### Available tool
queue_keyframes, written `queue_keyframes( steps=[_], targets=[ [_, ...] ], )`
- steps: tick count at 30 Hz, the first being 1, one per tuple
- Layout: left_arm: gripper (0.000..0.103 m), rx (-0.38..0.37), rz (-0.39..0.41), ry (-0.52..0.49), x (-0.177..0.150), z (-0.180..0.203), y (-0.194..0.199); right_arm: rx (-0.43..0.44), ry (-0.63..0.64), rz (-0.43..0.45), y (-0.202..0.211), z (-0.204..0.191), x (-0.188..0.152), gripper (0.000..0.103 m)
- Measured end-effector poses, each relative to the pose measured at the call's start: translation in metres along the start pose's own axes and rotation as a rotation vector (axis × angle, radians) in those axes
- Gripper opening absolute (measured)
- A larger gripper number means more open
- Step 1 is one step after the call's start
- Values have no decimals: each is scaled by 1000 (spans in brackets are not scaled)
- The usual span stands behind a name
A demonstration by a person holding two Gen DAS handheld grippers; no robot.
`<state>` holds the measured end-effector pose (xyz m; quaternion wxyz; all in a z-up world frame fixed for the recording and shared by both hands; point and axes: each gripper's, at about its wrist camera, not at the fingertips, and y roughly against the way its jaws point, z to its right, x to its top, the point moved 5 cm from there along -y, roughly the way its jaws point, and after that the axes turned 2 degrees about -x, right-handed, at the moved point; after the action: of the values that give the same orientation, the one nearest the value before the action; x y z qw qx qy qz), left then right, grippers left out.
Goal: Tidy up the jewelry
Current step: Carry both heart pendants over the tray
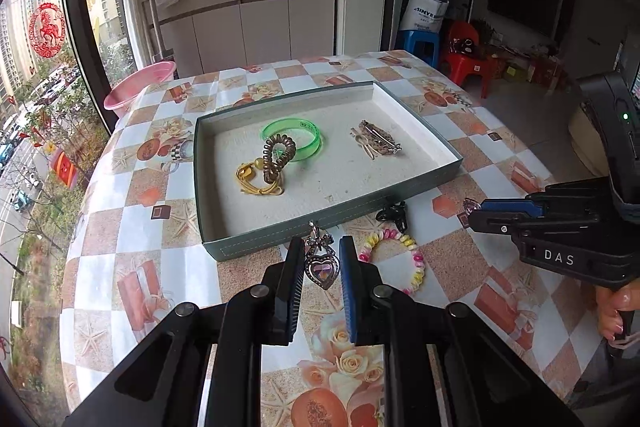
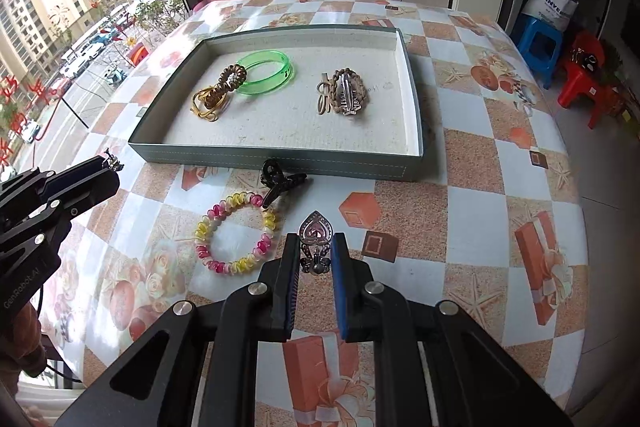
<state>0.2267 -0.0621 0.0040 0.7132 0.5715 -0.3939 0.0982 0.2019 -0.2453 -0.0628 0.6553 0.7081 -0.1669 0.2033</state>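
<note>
Left wrist view takes in the desk [image 1: 120, 187] under its checkered cloth, with the shallow tray [image 1: 224, 203] at 12 o'clock of the tongs. Inside the tray, a green bangle [image 1: 310, 143] sits touching a brown coil hair tie [image 1: 276, 157], which lies on a yellow cord [image 1: 256, 183] at its 7 o'clock; a braided clip [image 1: 376, 141] lies apart at 3 o'clock. On the cloth in front of the tray lie a pink-and-yellow coil bracelet [image 1: 396, 261] and, touching it at 12 o'clock, a black claw clip [image 1: 392, 213]. The left tongs [image 1: 322, 259] are clamped on a heart clip [image 1: 321, 263]. In the right wrist view, the right tongs [image 2: 316, 251] grip another heart pendant clip [image 2: 316, 239], heart end forward.
</note>
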Motion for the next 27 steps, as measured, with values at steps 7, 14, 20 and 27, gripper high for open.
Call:
queue_keyframes(
  steps=[7,14,20,27],
  targets=[
    [30,-8,27,-10,9,2,9,34,-23,29,13,-4,12,17],
    [30,-14,39,-1,16,-1,12,57,-28,62,24,-7,25,17],
    [30,-12,59,7,28,-8,16,80,-53,80,30,-4,36,17],
    [30,-1,84,33,44,-22,21,98,-62,97,33,-3,53,17]
  ],
)
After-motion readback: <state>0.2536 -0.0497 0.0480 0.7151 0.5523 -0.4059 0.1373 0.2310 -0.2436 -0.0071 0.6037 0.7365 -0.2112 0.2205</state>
